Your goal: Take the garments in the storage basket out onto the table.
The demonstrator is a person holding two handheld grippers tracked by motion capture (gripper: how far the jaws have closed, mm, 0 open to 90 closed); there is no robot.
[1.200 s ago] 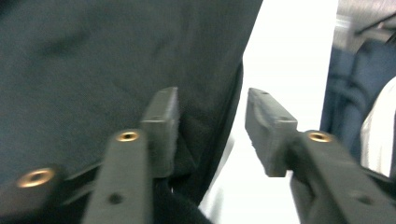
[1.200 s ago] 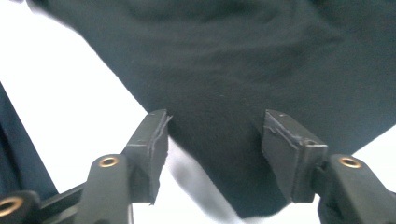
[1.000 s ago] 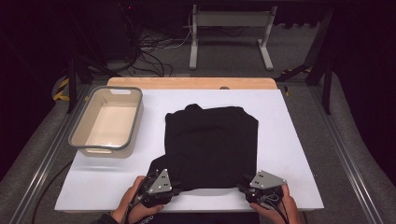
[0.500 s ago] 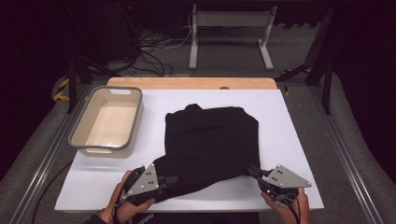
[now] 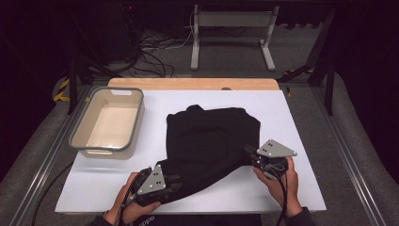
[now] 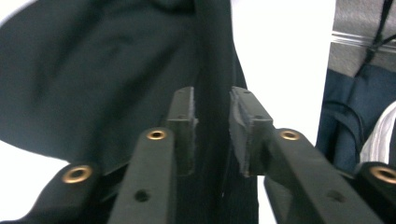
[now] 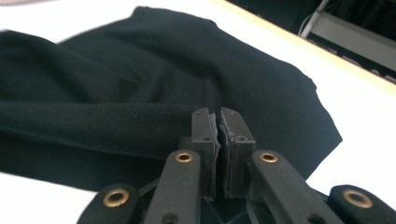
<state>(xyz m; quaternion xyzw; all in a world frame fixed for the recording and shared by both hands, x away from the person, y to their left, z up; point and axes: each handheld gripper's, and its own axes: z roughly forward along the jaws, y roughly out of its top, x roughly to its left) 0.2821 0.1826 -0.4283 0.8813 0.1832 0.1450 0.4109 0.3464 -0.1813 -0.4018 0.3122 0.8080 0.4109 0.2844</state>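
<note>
A: At the left of the white desk (image 5: 291,117) stands a rectangular basin (image 5: 107,122), beige inside, with a grey rim and rounded corners.

B: Beside it lies the black garment (image 5: 209,141), soft matte cloth in loose folds, in the middle of the desk.

A: The left tongs (image 5: 175,182) are at its near left corner. In the left gripper view a thick fold of cloth passes between the jaws, which stand a little apart around it.

B: The right tongs (image 5: 249,153) are at the garment's right edge. In the right gripper view their flat pads are nearly closed, and the cloth edge is pinched between them.
</note>
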